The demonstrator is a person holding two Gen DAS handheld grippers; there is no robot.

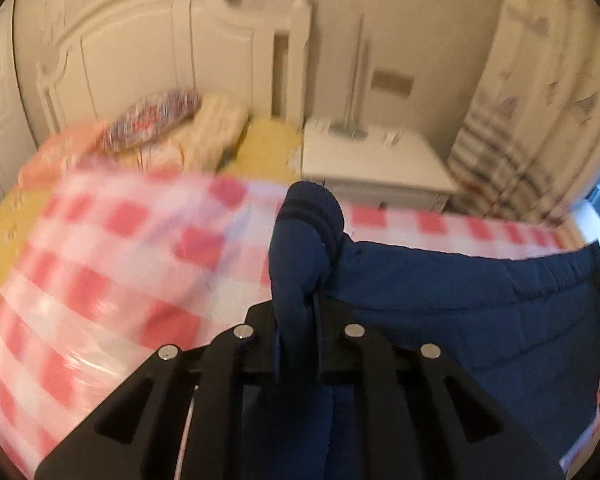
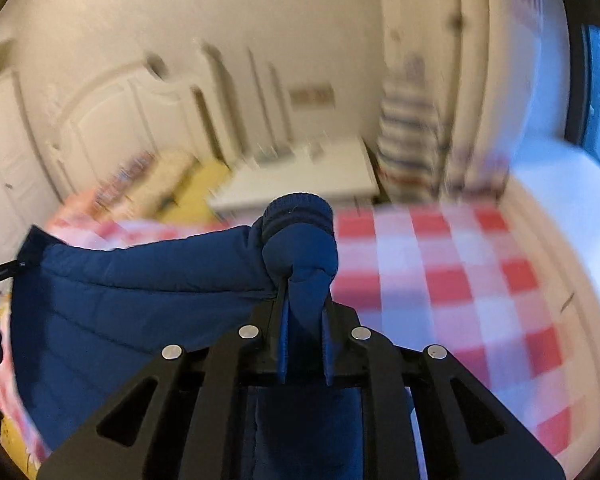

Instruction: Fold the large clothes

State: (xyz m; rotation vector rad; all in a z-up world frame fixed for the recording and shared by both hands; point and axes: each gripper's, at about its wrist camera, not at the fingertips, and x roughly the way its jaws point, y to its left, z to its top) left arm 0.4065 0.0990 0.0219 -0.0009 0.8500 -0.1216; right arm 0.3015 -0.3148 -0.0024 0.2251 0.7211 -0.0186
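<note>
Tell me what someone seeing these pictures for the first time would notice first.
A navy padded jacket fills the foreground, a ribbed cuff bunched in the left gripper and another in the right gripper, both shut on it. Beneath lies a red-and-white checked sheet over the bed, with a white headboard behind.

Motion blur smears the checkered cloth (image 1: 112, 264) beyond both tools; jacket (image 2: 140, 304) folds hide the fingertips.

Bed (image 1: 4, 236) with checked cover

Red-and-white checked sheet (image 1: 112, 264) spread over yellow bedding; pillows (image 1: 204, 132) piled at the headboard.
</note>
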